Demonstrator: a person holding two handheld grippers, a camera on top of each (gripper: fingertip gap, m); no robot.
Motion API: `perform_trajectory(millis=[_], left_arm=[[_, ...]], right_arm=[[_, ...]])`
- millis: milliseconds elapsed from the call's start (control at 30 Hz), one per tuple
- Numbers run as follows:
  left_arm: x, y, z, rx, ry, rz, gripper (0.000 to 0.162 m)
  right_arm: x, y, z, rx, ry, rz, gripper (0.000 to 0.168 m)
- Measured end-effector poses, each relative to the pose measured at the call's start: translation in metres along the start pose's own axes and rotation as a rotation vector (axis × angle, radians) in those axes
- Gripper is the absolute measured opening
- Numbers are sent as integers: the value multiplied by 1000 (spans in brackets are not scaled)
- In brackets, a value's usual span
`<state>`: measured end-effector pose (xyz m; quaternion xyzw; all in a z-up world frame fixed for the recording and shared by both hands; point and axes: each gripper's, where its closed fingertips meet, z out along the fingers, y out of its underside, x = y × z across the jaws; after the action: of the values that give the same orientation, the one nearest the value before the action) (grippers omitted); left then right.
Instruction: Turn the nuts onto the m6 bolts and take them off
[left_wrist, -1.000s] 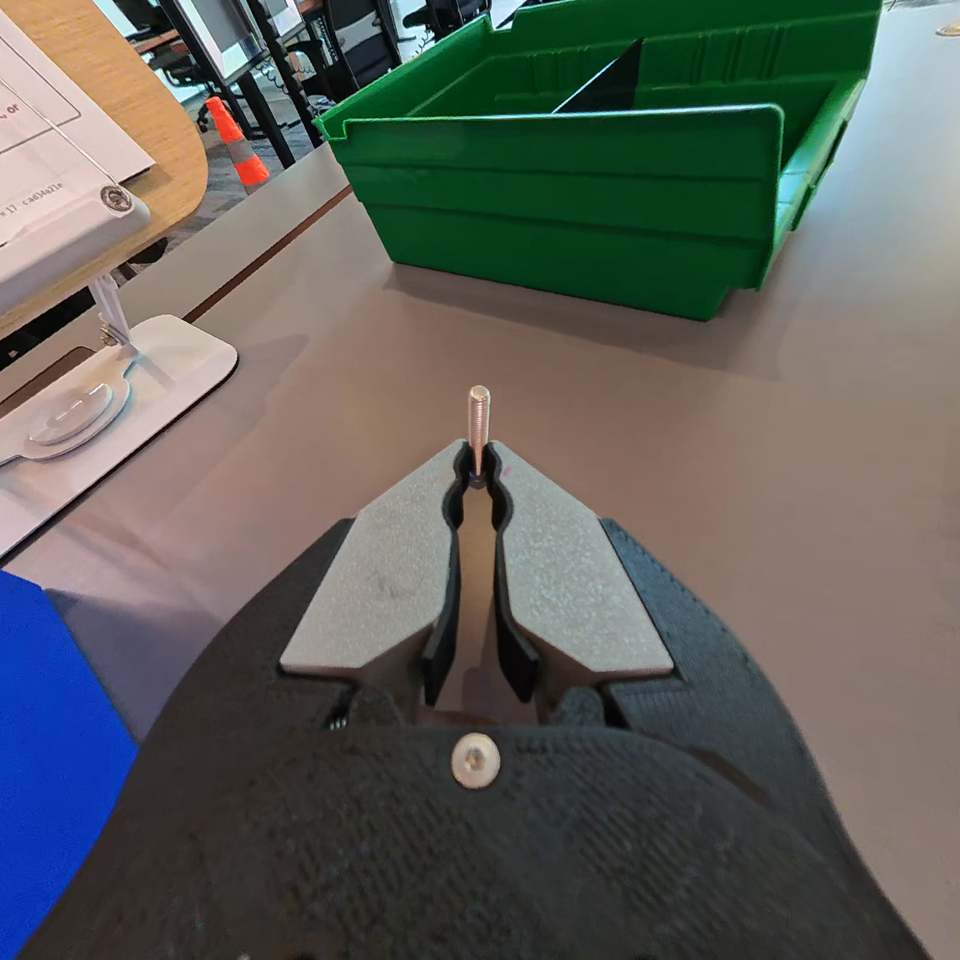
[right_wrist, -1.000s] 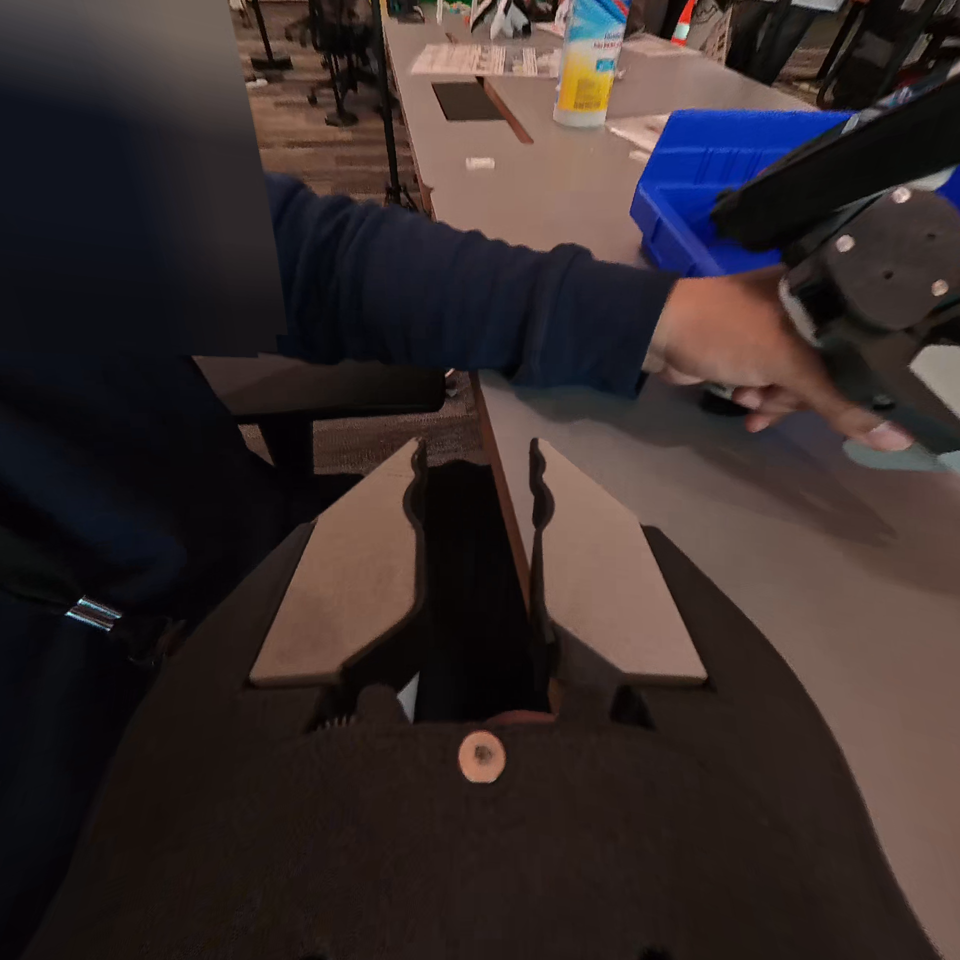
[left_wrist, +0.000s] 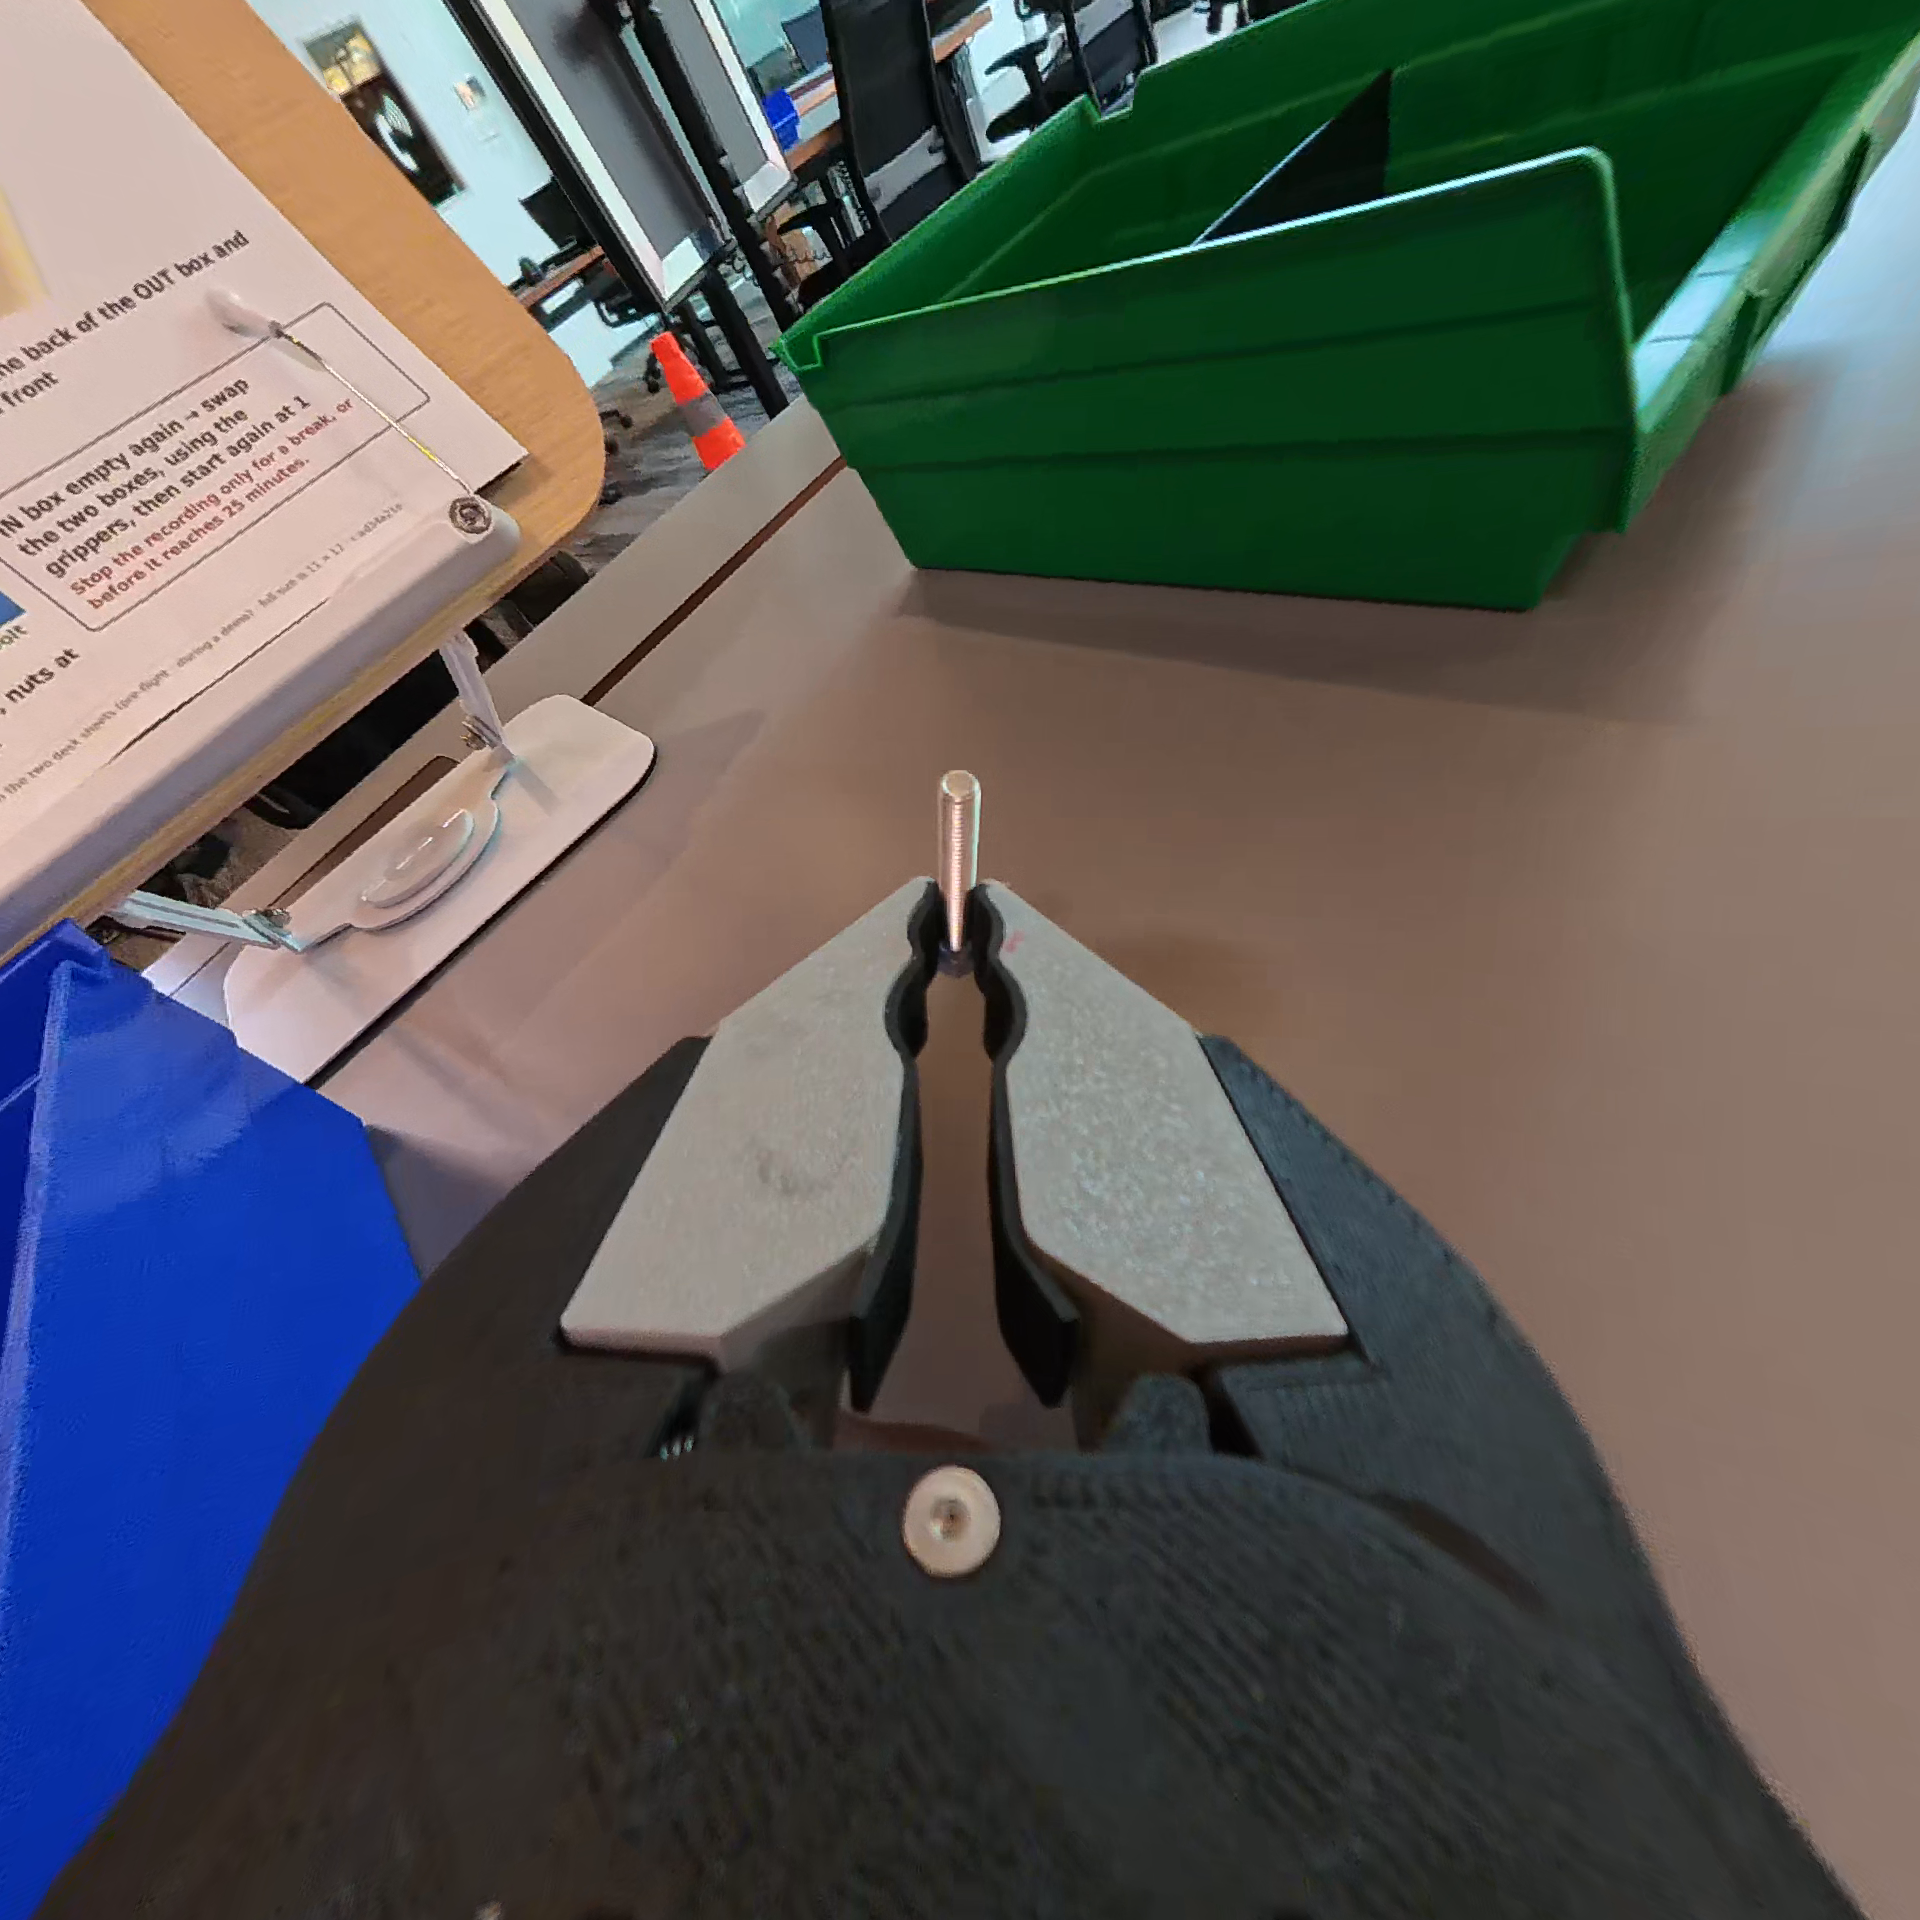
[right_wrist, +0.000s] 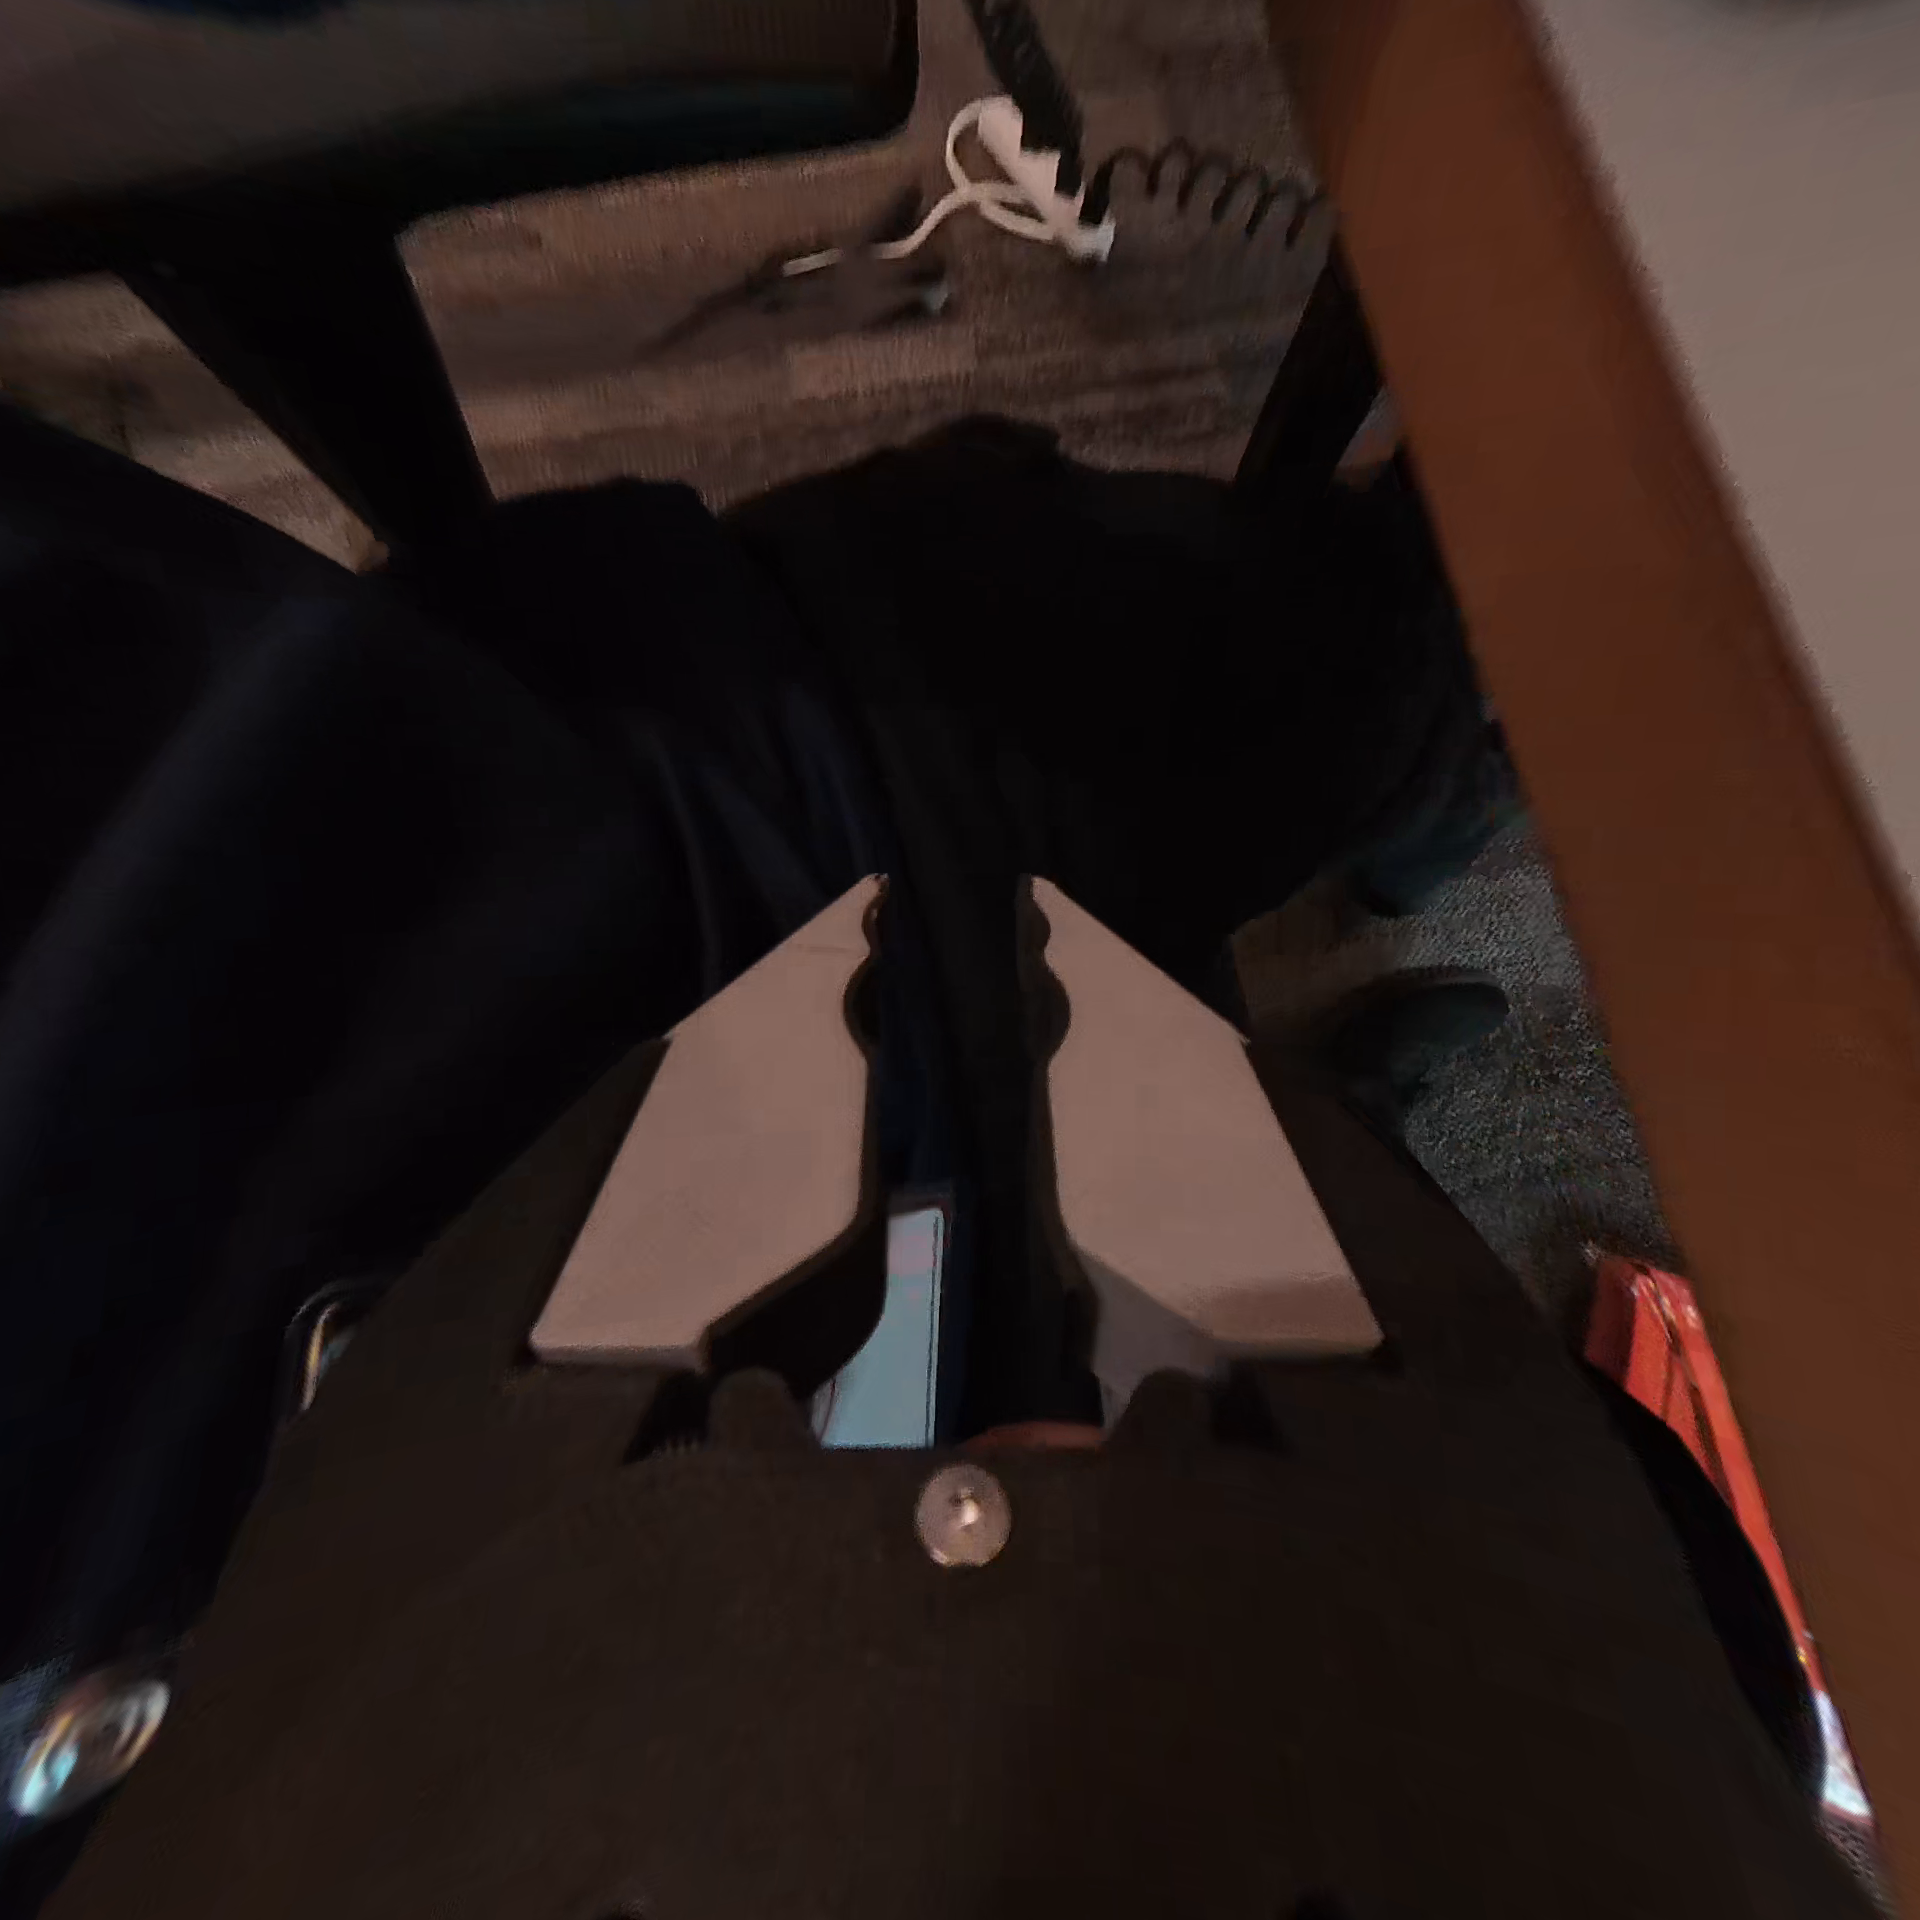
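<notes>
— Status of the bolt?
— It is clamped upright at the left gripper fingertips, above the tabletop.
— Right gripper?
— Fingers are parted, empty, below the tabletop edge. A nut should be fetched and started squarely.

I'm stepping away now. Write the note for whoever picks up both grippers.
Left gripper: shut on the bolt at its head end, bare thread pointing forward over the table.
Right gripper: open, empty, below the table edge, over the person's lap.
Green bin ahead, blue bin at left.
Done: bolt picked up.
Left: no nut in view; fetch one, thread on, take off.
</notes>
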<state>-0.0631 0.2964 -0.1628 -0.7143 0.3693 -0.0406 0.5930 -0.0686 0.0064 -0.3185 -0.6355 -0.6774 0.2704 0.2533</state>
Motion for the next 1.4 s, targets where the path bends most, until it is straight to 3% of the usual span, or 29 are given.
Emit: perform_trajectory(millis=[100, 200, 300, 467, 600, 733, 833, 933, 1133, 1400], left_arm=[[-1, 2, 3, -14, 8, -7, 3], [-2, 4, 6, -27, 22, -33, 2], [0, 3, 10, -34, 32, -36, 3], [1, -2, 19, -43, 16, 27, 2], [8, -1, 21, -57, 29, 62, 2], [8, 1, 20, -62, 37, 37, 2], [6, 0, 18, -57, 40, -2, 2], [1, 0, 16, -53, 32, -15, 2], [-3, -1, 15, -47, 33, -51, 2], [0, 10, 17, -83, 65, -52, 3]], right_arm=[[-1, -3, 19, -21, -29, -45, 19], [-6, -43, 5, 159, -69, -79, 21], [-10, -85, -32, 370, -146, -48, 31], [0, -121, -115, 644, -192, 63, 38], [56, -122, -177, 713, 82, 71, 40], [152, -86, -203, 652, 365, 254, 43], [200, -59, -185, 535, 385, 362, 53], [232, -44, -166, 436, 462, 339, 54], [258, -38, -161, 372, 541, 309, 51], [269, -27, -143, 270, 463, 396, 55]])
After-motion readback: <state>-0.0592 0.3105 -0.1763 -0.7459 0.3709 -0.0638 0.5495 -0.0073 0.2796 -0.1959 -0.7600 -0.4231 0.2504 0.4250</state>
